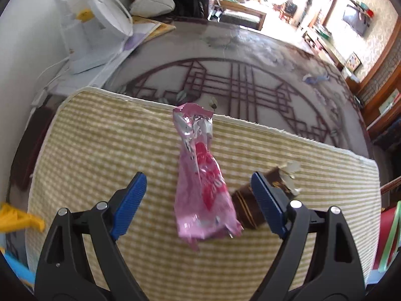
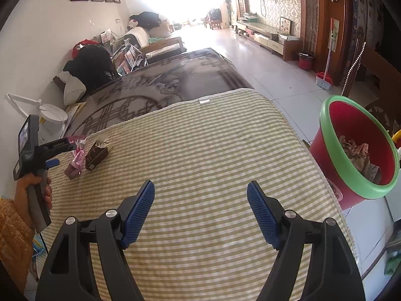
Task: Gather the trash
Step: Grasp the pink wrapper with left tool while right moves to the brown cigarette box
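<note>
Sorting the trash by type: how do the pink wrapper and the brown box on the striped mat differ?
The pink wrapper is a glossy, crinkled, flattened pouch; the brown box is stiff, dark and boxy. The wrapper is longer and torn open at its far end; the box is shorter, with pale torn flaps. Both lie side by side on the striped mat.

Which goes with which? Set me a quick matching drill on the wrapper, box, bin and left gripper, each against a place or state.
Things:
1. pink wrapper
2. brown box
3. red bin
4. left gripper

Places or states:
a. past the mat's right edge, crumpled trash inside
b. open, fingers either side of the wrapper
c. lying on the striped mat, between the left fingers
d. on the mat right beside the wrapper

Pairs: 1-c, 2-d, 3-a, 4-b
</note>
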Demonstrator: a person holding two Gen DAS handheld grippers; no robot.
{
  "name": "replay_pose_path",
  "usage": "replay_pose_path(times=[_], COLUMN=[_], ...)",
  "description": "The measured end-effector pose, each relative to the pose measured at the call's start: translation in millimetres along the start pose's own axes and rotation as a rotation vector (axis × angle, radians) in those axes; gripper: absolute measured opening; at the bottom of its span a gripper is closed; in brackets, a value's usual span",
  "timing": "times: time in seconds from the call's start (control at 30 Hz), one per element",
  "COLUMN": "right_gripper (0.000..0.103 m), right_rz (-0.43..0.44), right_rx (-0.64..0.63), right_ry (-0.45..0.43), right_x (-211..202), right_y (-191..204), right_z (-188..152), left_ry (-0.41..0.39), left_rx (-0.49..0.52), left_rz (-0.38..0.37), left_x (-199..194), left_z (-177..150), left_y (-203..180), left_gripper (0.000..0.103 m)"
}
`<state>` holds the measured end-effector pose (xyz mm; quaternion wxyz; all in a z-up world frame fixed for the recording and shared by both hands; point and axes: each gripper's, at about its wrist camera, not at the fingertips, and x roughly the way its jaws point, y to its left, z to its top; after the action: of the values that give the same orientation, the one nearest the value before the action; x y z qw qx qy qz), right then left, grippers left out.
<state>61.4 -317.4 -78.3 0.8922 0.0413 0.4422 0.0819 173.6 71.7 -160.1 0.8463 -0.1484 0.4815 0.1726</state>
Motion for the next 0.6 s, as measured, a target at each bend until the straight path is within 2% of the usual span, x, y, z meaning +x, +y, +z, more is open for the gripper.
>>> replay_pose_path(times=[0.07,0.13,0.17,0.2,0.23,0.27,0.33,0.37,0.5,0.6], right_gripper=[0.074,0.074,0.074,0.074,0.074,0.074,0.074,0.074,0.074,0.074], right_rz=[-0.01,-0.02,-0.021,-0.017,-0.01,-0.002,0.034,0.061,0.164,0.199], right_rx=[-0.011,-0.016,-0.018,-0.023,-0.032,-0.044,-0.077,-0.083,-0.062,-0.036], right_ry=[0.006,0.012,0.017,0.022,0.027,0.034,0.067,0.084,0.16,0.225], right_x=[2,4,7,10,14,18,33,42,84,126], right_y=[13,23,27,34,40,47,69,81,126,163], right_z=[-2,-2,0,3,5,6,14,16,32,47], left_ry=[0.021,0.035,0.057,0.075,0.071,0.06,0.048,0.045,0.021,0.05], left_rx=[0.017,0.033,0.048,0.062,0.077,0.086,0.108,0.112,0.175,0.153], left_rz=[-0.008,-0.028,-0.038,-0.044,-0.045,-0.047,-0.077,-0.09,-0.099,-0.119], left_x=[15,24,30,35,37,36,25,18,-10,-19], left_z=[3,0,0,-1,-3,-5,-12,-16,-46,-62], left_y=[-1,-1,-2,-2,0,2,9,13,27,43], left_gripper=[0.083,0.066,0.046,0.037,0.036,0.028,0.02,0.013,0.013,0.013])
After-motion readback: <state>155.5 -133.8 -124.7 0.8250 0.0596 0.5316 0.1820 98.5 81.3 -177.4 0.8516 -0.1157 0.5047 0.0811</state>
